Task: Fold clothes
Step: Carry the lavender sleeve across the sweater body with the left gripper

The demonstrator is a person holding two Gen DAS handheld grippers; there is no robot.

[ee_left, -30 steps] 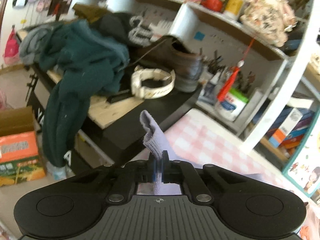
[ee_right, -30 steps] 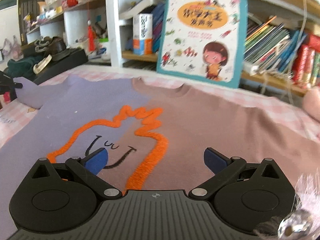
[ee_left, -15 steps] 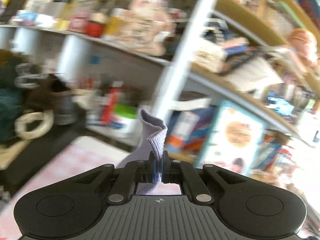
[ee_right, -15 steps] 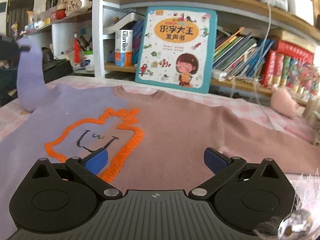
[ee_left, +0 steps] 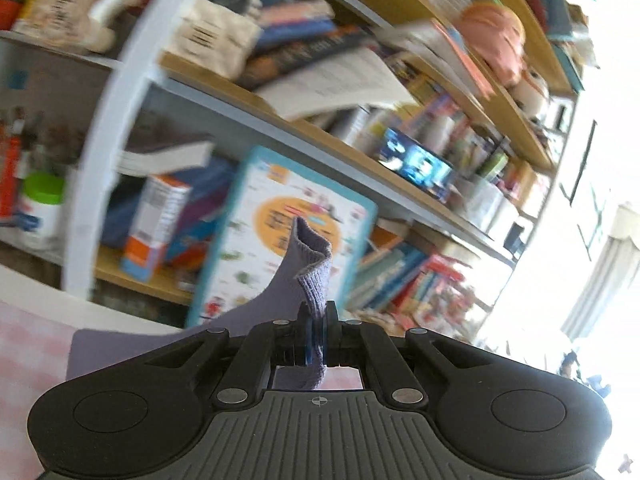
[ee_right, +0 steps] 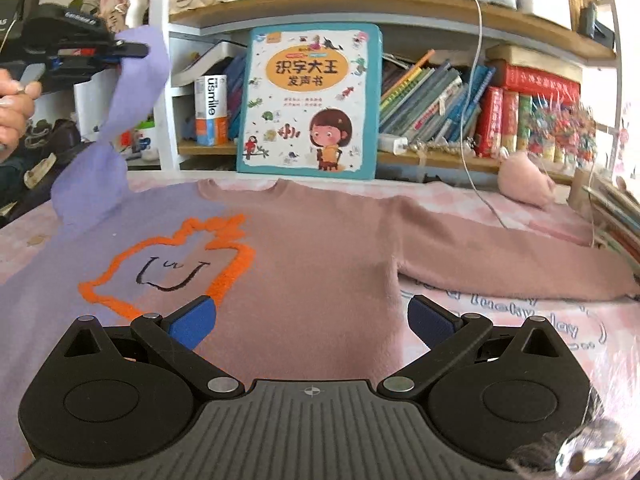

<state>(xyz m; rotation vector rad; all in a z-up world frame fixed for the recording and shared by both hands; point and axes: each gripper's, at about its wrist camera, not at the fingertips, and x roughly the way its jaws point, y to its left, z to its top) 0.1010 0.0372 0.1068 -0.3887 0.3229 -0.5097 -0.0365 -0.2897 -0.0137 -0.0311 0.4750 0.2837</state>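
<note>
While lying flat on pink checked tablecloth [ee_right: 500, 216] before crowded bookshelves [ee_right: 440, 92], sweater [ee_right: 312, 248] filling right view. Left gripper [ee_left: 316, 330] clamping lilac sleeve cuff [ee_left: 314, 272], lifting high; right gripper [ee_right: 312, 316] gaping, hovering over sweater.

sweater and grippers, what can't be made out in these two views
- Sweater hem, right wrist view: hidden under the open right gripper body at the bottom edge.
- Purple sleeve, left wrist view: its lower part is covered by the left gripper shut on it.
- Shelf items, left wrist view: motion blur, labels unreadable.
- Pink sleeve cuff, right wrist view: warped near the right edge.
</note>
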